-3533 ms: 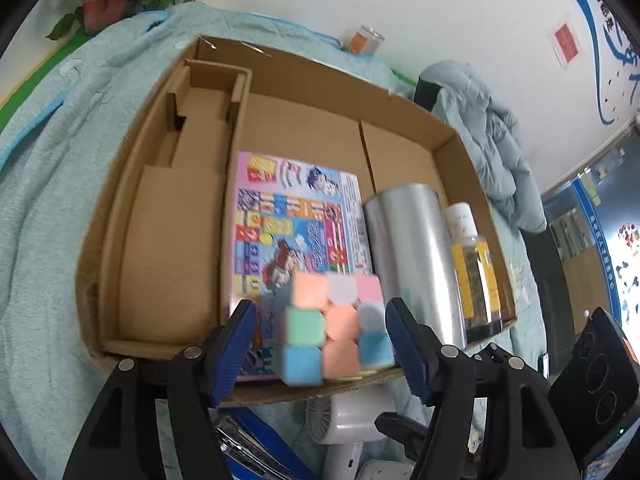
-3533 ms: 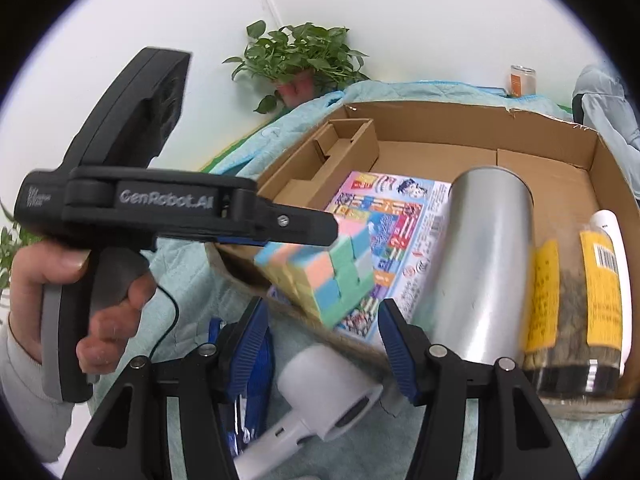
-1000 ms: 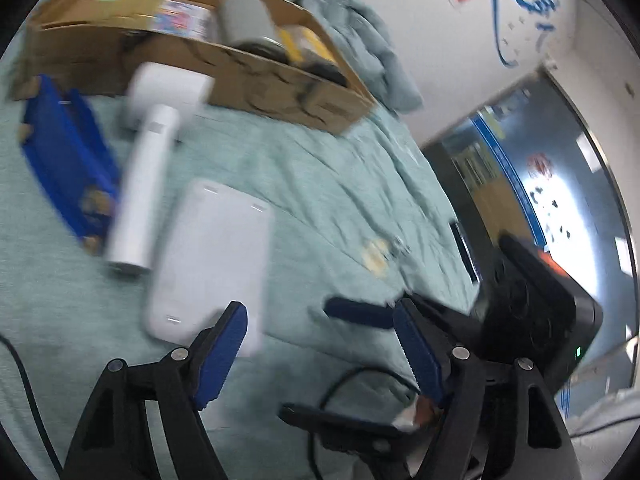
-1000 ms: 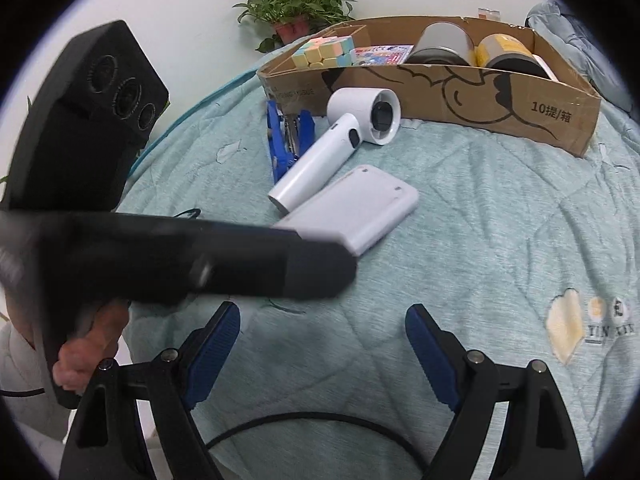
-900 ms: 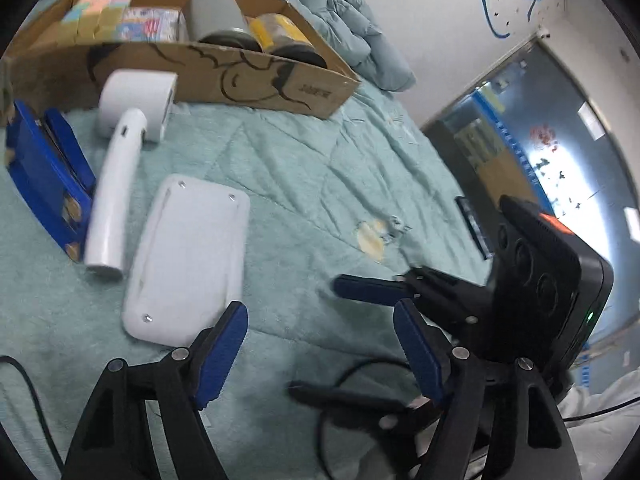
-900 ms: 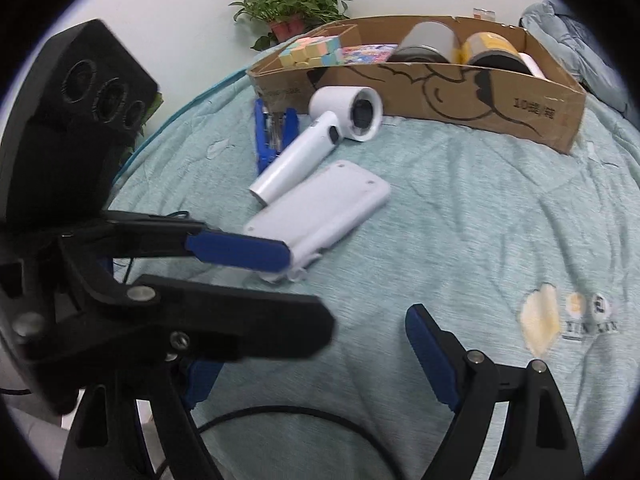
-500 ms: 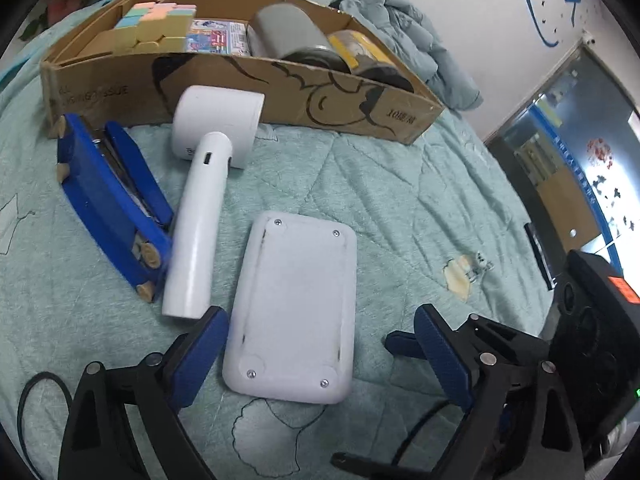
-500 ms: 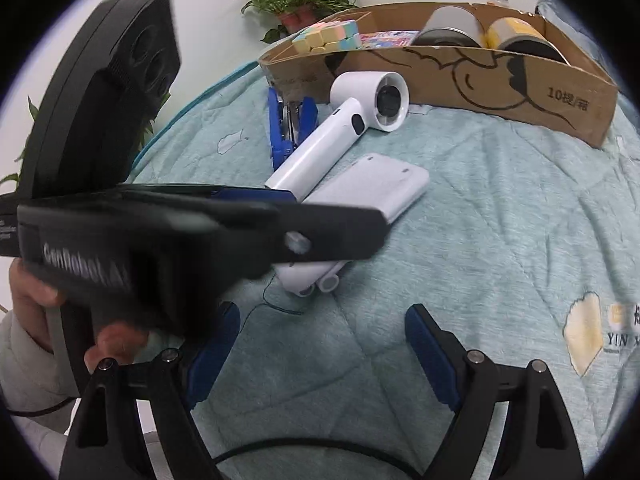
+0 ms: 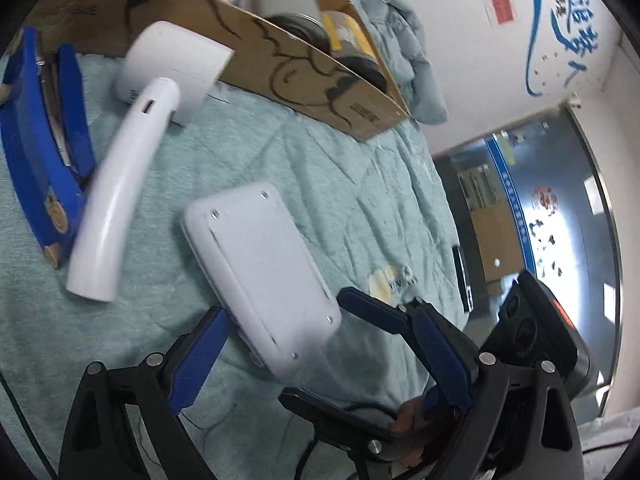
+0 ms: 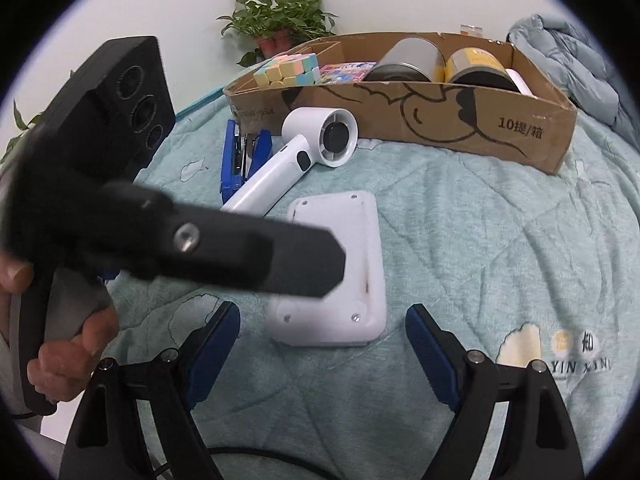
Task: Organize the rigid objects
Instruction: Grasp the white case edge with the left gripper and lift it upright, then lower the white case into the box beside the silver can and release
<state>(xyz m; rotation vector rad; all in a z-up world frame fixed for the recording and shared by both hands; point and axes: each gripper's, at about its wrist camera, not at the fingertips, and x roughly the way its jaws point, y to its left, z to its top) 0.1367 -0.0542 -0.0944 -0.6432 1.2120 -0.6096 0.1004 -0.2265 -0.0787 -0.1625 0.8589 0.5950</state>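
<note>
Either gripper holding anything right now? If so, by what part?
Nothing held. Left gripper is open around the near end of the white flat device; right gripper is open and empty.

We note the left gripper [image 10: 224,256] hides part of the white flat device [image 10: 352,264]; the blue stapler [image 9: 36,152] is cut off at frame edge.

Device [image 10: 340,264] before fan [image 10: 296,160]; stapler [image 10: 240,160] left; box [image 10: 400,108] behind.

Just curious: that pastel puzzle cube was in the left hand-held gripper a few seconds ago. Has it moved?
Yes. The puzzle cube now rests at the left end of the cardboard box, and the left hand-held gripper is open over the blanket.
</note>
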